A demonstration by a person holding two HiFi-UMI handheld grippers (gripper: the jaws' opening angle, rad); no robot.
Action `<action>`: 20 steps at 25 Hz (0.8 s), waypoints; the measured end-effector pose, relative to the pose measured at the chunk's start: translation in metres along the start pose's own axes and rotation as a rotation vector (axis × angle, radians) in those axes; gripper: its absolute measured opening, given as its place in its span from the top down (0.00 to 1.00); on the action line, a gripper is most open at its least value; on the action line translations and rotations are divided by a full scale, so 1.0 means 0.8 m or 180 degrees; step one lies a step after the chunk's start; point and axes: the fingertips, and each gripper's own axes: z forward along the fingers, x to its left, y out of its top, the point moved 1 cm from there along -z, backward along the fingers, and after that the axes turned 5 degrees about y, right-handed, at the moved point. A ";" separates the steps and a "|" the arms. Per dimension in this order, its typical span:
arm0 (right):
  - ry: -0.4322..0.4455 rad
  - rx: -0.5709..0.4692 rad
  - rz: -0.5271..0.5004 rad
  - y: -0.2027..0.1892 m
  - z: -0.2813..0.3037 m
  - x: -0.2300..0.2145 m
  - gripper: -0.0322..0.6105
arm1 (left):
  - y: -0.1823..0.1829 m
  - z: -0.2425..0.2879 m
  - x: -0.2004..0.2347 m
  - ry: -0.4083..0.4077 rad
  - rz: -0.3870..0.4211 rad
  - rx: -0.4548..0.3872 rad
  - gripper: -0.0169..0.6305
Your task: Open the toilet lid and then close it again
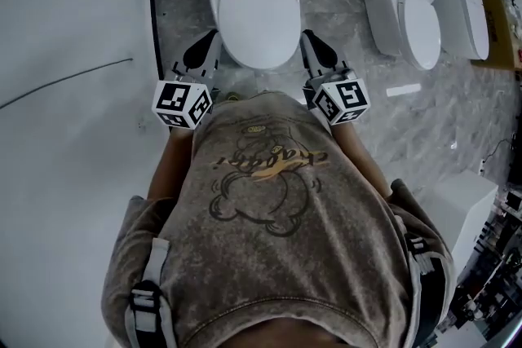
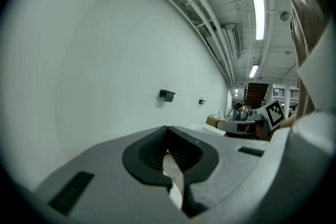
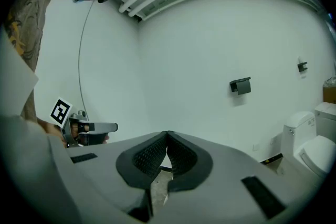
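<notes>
Left gripper [image 1: 201, 53] and right gripper [image 1: 318, 53], jaws pressed tip to tip on nothing, I hold either side of the lid [image 1: 254, 12], which lies down flat between them, a stance I judge ready for lifting its front edge.

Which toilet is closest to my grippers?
The toilet straight ahead, flanked by the left gripper and right gripper; the other toilets stand off to the right.
</notes>
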 end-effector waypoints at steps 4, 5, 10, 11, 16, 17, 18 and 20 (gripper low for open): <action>-0.0035 -0.0045 -0.0005 0.004 0.000 -0.001 0.91 | 0.006 -0.001 0.001 0.0049 0.0024 -0.0054 0.96; -0.0049 -0.0052 -0.0009 0.005 0.000 -0.002 0.91 | 0.007 -0.001 0.001 0.0059 0.0023 -0.0055 0.96; -0.0082 -0.0023 0.0032 0.001 0.002 -0.008 0.91 | 0.008 0.004 -0.002 0.0070 0.0013 -0.0039 0.96; -0.0087 -0.0016 0.0039 -0.001 0.002 -0.008 0.91 | 0.005 0.004 -0.002 0.0067 0.0013 -0.0036 0.96; -0.0100 0.0009 0.0045 -0.007 0.003 -0.011 0.91 | -0.001 0.005 -0.004 0.0063 0.0026 -0.0010 0.96; -0.0101 0.0010 0.0042 -0.007 0.002 -0.012 0.91 | -0.001 0.005 -0.005 0.0066 0.0026 -0.0008 0.96; -0.0100 0.0012 0.0041 -0.007 0.002 -0.012 0.91 | -0.001 0.005 -0.005 0.0067 0.0025 -0.0007 0.96; -0.0096 0.0015 0.0037 -0.006 0.001 -0.012 0.91 | 0.000 0.005 -0.004 0.0072 0.0019 -0.0006 0.96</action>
